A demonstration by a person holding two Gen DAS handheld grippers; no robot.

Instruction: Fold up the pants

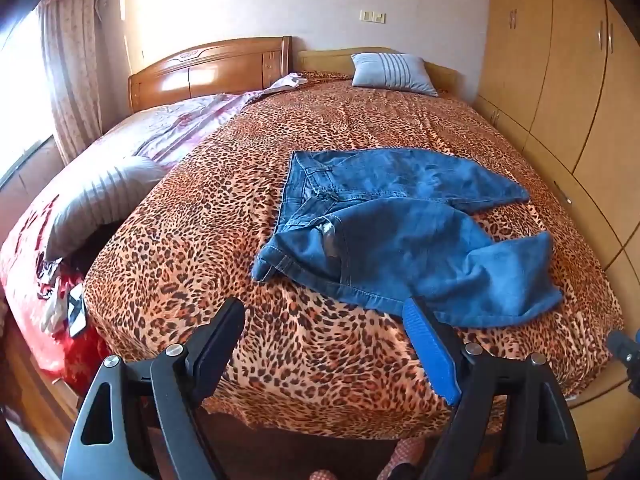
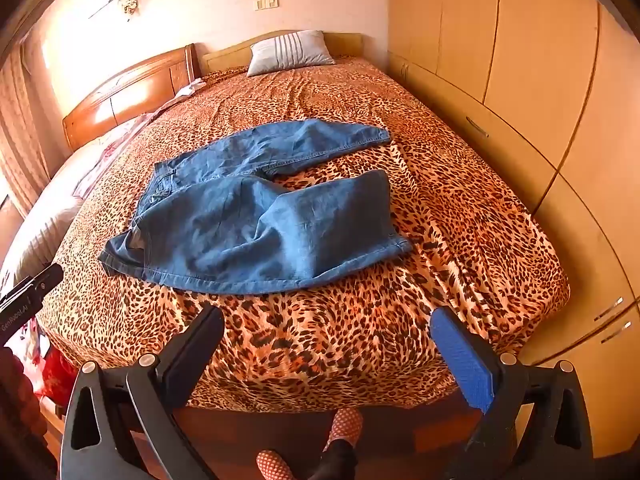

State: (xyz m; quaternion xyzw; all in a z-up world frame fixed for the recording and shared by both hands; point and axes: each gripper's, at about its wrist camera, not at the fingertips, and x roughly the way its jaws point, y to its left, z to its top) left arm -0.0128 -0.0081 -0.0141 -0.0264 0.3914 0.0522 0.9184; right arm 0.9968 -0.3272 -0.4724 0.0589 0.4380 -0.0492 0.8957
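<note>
Clearly, nothing of the fold has begun: the blue denim pants (image 2: 256,216) lie spread and rumpled on the leopard-print bedspread (image 2: 460,240), near the foot of the bed, with the waistband toward our left and the two legs splayed apart toward the right. The near leg is bunched and creased, its hem lying just short of the bed's edge, while the far leg stretches away toward the cream wooden wardrobes (image 2: 540,80); a strip of bedspread shows between them. We hold both tools back from the cloth. Our left gripper (image 1: 324,320) hovers over the foot of the bed with its fingers released and spread wide, nothing between them, its blue pad close to the near seam of the pants in that view but, as far as we can tell, not touching. Our right gripper (image 2: 326,320) likewise hangs with fingers wide apart and empty, well short of the denim. Everything is left to do, we judge: bring one leg over the other, smooth out the creases, then fold along the length. Farther out, a grey striped pillow (image 2: 292,52) rests against the wooden headboard (image 2: 132,88).
</note>
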